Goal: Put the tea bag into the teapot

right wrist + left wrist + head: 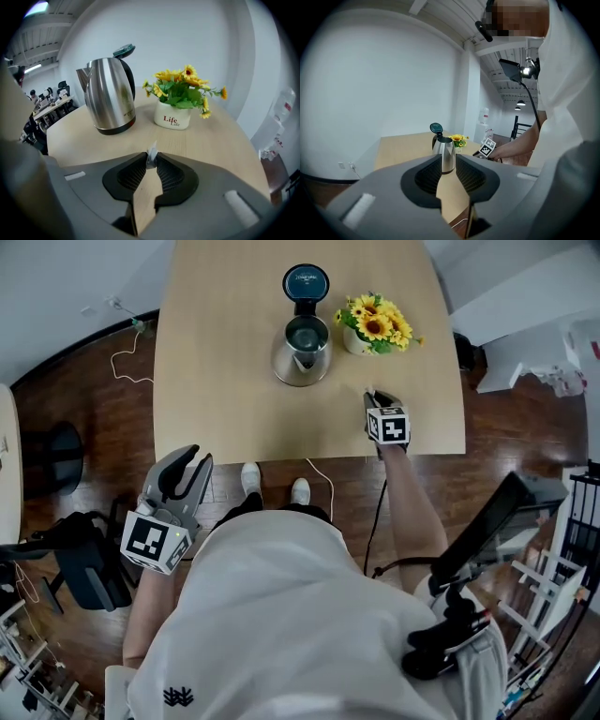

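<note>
A steel teapot [302, 351] stands at the table's far middle, its lid [306, 282] tipped open; it also shows in the right gripper view as the teapot [108, 96], left of centre. My right gripper [373, 396] rests low over the table, near the front right, below the flowers. It is shut on a small white tea bag [151, 155], pinched at the tips of the right gripper [151, 158]. My left gripper [188, 466] hangs open and holding nothing, off the table's front left edge. In the view from the left gripper [449, 161], the teapot [442, 153] appears far off between the jaws.
A white pot of yellow flowers [373, 326] stands right of the teapot, close to my right gripper; its pot [173, 117] reads "Life". The wooden table [216, 381] ends just behind my right gripper. A white cable [322, 481] and dark furniture [80, 559] lie on the floor.
</note>
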### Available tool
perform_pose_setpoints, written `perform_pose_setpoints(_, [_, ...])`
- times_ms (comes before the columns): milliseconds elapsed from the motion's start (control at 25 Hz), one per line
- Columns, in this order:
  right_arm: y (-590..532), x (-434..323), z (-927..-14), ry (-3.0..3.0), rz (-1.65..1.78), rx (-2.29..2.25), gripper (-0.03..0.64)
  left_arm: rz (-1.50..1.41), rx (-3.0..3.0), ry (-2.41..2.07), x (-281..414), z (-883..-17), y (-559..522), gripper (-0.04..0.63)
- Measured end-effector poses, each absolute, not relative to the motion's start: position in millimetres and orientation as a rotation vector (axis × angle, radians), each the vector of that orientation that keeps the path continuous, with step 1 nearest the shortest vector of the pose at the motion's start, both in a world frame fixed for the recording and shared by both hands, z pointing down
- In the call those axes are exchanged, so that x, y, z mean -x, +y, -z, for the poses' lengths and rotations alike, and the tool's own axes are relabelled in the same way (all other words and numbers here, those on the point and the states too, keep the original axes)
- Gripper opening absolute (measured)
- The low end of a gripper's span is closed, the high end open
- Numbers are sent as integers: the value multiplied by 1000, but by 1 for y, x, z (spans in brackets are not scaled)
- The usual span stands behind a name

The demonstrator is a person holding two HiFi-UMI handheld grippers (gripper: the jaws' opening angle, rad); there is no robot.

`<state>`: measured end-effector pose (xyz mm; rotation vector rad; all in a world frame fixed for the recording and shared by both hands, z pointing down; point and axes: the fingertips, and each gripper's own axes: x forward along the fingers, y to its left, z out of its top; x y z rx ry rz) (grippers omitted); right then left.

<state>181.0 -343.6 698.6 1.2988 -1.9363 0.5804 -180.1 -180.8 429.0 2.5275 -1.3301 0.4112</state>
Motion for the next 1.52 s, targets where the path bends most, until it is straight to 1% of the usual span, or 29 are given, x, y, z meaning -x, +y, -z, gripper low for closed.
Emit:
perform_pose_setpoints(280, [-352, -152, -602, -2054, -474, -1306, 67, -353, -2585, -1273, 170, -426, -199, 67])
perform_pose_setpoints(480, [-365, -104, -524, -2185, -323, -1261, 67, -329, -2619, -1241, 169, -423, -205, 67])
perform_pose_setpoints(640, [-380, -64, -491, -2266, -242, -1198, 67, -323, -2627, -1238, 174, -423, -206, 67])
perform_pose_setpoints(800, [-395, -31, -484, -2305, -192, -1137, 67, -316, -2623, -1256, 183, -421, -205, 67])
perform_pose_setpoints(1000, [-408, -4, -500, -2298, -182, -1079, 68, -317, -2598, -1285, 198, -423, -202, 67])
perform_pose_setpoints(1280, [-423, 8, -521, -2261, -199, -1059, 72, -321, -2566, -1315, 217, -430, -201, 67])
perform_pose_setpoints(1520, [-426, 15, -530, -2243, -185, -1021, 101, -321, -2555, -1298, 221, -433, -204, 67])
